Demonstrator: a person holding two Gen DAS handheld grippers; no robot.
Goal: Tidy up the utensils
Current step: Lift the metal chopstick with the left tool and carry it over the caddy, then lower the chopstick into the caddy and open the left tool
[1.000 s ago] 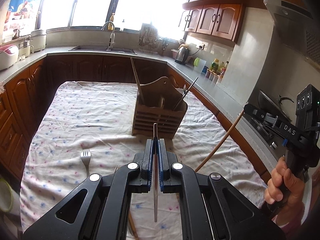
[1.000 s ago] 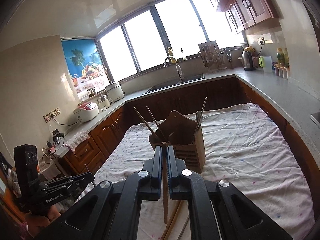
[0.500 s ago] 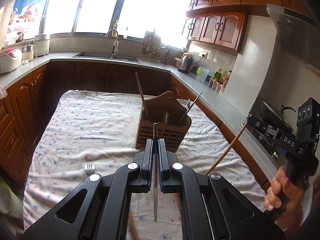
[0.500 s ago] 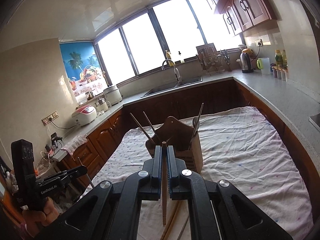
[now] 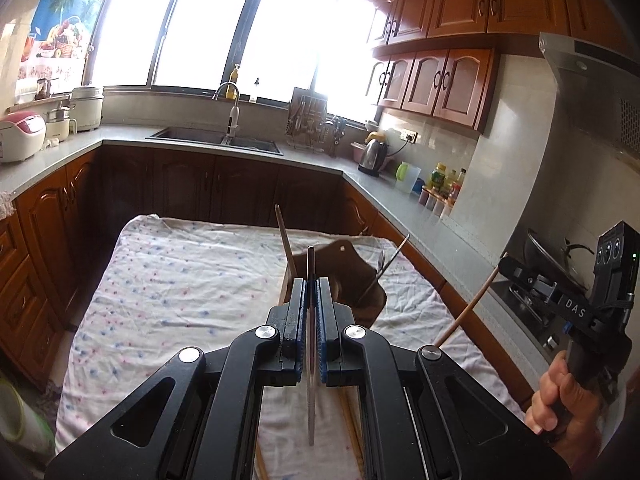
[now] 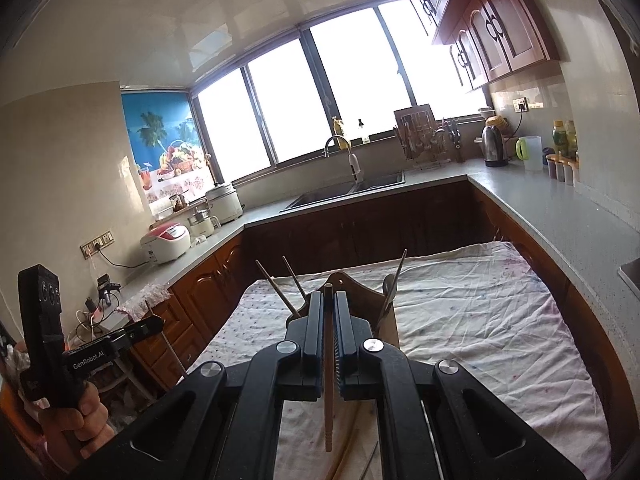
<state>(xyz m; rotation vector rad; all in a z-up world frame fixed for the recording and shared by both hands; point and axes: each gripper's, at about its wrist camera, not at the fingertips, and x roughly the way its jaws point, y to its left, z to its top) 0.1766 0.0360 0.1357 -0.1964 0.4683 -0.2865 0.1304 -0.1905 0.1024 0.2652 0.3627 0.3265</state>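
Observation:
My left gripper is shut on a thin metal utensil, held upright above the table. My right gripper is shut on a wooden chopstick; it also shows at the right of the left wrist view. The wooden utensil holder stands on the cloth just beyond both grippers, partly hidden by them, with chopsticks and metal utensils sticking out. In the right wrist view the left gripper is at the far left.
The table carries a white speckled cloth. More chopsticks lie on the cloth under the grippers. Counters with a sink, kettle and rice cookers ring the table. A stove is at the right.
Both grippers have risen and tilted up with their utensils. The holder now sits lower and is partly hidden behind the fingers. The fork on the cloth has left the left view.

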